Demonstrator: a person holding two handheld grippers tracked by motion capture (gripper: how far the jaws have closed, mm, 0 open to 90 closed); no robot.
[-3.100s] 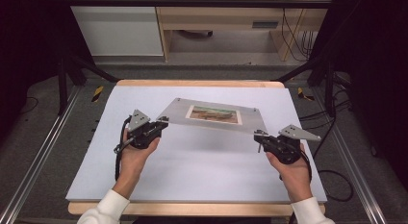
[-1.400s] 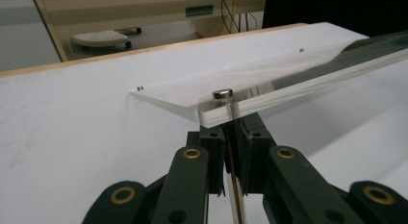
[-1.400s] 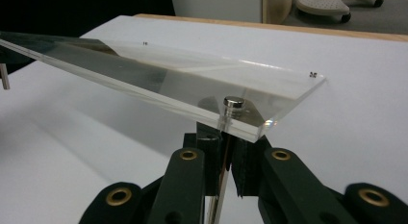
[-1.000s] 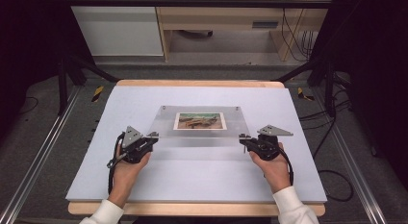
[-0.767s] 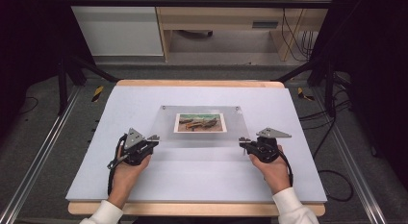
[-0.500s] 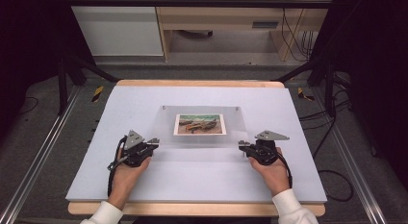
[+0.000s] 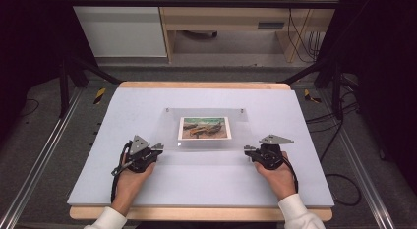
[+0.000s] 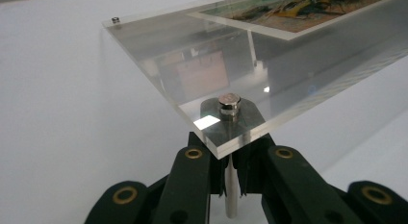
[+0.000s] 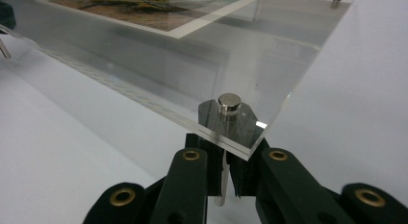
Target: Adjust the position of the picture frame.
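A clear acrylic picture frame point(image 7: 170, 130) with a landscape print point(image 7: 205, 128) sits level over the middle of the white table point(image 7: 206, 180). My left gripper point(image 7: 156, 149) is at its near left corner. In the left gripper view the left gripper point(image 8: 230, 154) is shut on the metal post point(image 8: 231, 195) under the corner's cap point(image 8: 229, 100). At the near right corner is my right gripper point(image 7: 247, 150). In the right gripper view the right gripper point(image 9: 225, 156) is shut on that corner's post point(image 9: 219, 190) below its cap point(image 9: 229, 102).
The table has a wooden edge point(image 7: 196, 214) at the front and metal rails point(image 7: 39, 160) along both sides. Yellow-and-black tools lie on the floor at left point(image 7: 100, 95) and right point(image 7: 309, 95). A wooden shelf unit point(image 7: 231, 22) stands behind.
The frame, skewed at the back of the table three seconds ago, has been squared up and brought toward the person. Both hands came nearer with it; over the last second it only crept closer.
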